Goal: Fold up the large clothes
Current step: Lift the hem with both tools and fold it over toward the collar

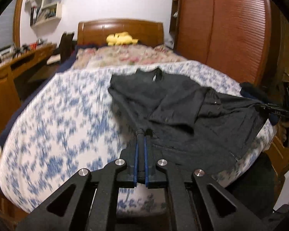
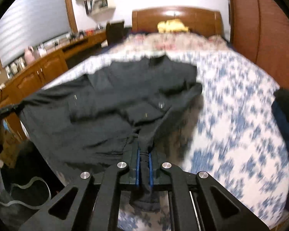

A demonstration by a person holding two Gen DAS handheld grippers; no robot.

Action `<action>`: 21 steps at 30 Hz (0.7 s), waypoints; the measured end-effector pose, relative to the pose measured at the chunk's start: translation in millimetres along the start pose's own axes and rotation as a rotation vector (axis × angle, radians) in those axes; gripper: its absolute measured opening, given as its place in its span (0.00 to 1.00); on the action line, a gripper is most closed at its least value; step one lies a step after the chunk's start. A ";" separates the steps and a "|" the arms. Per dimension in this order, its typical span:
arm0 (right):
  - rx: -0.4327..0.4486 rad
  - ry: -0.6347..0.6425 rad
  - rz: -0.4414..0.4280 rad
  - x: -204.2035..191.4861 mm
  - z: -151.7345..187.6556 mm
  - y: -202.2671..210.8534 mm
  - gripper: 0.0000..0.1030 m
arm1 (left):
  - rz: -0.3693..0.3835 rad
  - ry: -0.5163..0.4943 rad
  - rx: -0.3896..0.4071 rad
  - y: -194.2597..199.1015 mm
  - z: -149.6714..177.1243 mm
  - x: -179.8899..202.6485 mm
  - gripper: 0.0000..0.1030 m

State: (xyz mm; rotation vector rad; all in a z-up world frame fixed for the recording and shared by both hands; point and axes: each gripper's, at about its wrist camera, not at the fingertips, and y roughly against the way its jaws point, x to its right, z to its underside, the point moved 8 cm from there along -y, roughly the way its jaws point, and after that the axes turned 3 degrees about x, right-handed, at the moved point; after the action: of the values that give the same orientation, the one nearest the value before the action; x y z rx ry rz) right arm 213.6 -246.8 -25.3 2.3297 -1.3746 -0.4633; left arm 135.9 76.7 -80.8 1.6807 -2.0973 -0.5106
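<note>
A dark grey-black jacket (image 1: 175, 104) lies on the bed, collar toward the headboard, sleeves folded across its front. My left gripper (image 1: 141, 132) is shut on a bunched bottom corner of the jacket at its left side. My right gripper (image 2: 144, 150) is shut on the jacket's (image 2: 106, 105) other bottom corner, cloth hanging through the jaws. The right gripper also shows in the left wrist view (image 1: 275, 111) at the far right, holding the hem taut. Both views are motion-blurred.
The bed has a blue-and-white floral cover (image 1: 57, 119) and a pink floral quilt (image 1: 125, 55) toward the wooden headboard (image 1: 119, 30). A yellow plush (image 1: 121, 38) sits by the headboard. A wooden desk (image 2: 48, 65) runs along the left, a wardrobe (image 1: 221, 28) on the right.
</note>
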 end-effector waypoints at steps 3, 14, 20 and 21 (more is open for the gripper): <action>0.068 0.000 0.000 -2.5 -25.2 22.6 0.06 | 0.004 -0.019 0.053 18.8 -27.0 6.9 0.05; 0.258 -0.015 -0.002 -11.2 -50.1 125.5 0.05 | 0.003 -0.088 0.206 96.5 -85.4 28.4 0.05; 0.353 0.016 0.012 -25.9 -41.6 199.1 0.05 | 0.020 -0.104 0.301 140.6 -104.0 41.1 0.05; 0.365 0.022 0.012 -28.2 -39.1 208.7 0.05 | 0.023 -0.109 0.312 145.2 -107.4 42.7 0.05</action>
State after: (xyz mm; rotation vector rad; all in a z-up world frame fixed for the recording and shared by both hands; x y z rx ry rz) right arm 61.9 -307.3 113.4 2.5994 -1.5708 -0.1926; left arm 63.2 61.9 89.3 1.8281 -2.3715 -0.2835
